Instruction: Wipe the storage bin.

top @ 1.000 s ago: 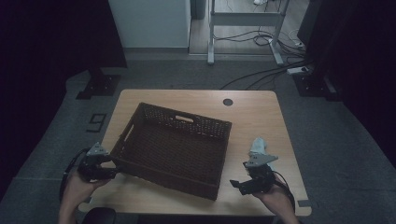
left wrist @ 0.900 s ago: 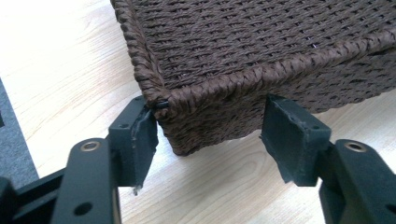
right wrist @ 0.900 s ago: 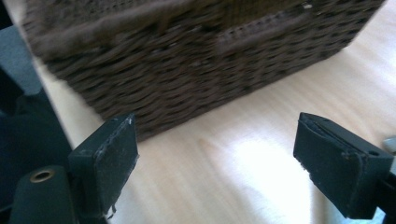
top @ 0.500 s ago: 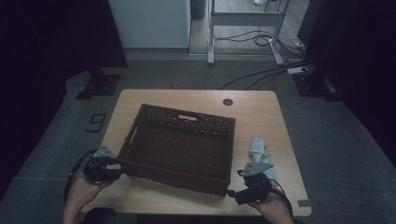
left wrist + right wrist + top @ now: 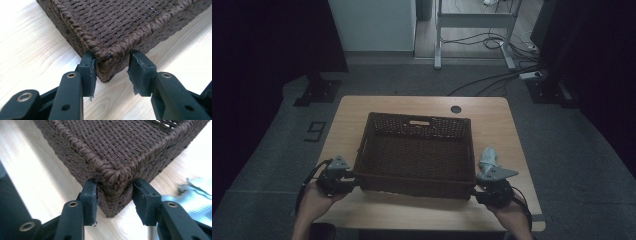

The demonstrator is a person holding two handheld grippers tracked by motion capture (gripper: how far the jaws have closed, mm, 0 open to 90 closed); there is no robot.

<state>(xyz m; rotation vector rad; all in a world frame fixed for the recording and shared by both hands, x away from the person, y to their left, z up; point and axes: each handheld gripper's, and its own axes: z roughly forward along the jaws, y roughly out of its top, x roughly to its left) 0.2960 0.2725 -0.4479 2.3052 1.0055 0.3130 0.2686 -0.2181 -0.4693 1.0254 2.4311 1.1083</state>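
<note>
A dark brown wicker basket [image 5: 417, 120] stands empty on the wooden table [image 5: 497, 115], square to its front edge. My left gripper [image 5: 353, 181] is at the basket's near left corner. In the left gripper view the basket [image 5: 120, 22] has that corner between the pads of the left gripper [image 5: 113, 55]; the jaws have just been closing and both pads touch it. My right gripper [image 5: 473, 191] is at the near right corner. In the right gripper view the right gripper [image 5: 115, 183] has just been closing, and its pads press the basket [image 5: 120, 147] on both sides.
A pale blue cloth [image 5: 488, 156] lies on the table just right of the basket, beside my right hand; it also shows as the cloth [image 5: 197, 192] in the right gripper view. A round cable hole [image 5: 455, 108] sits behind the basket. Cables and a desk frame [image 5: 472, 20] lie on the floor beyond.
The basket has turned from a skewed position to square with the table. My left gripper moved right up to its corner. Both pairs of jaws have closed onto the near corners.
</note>
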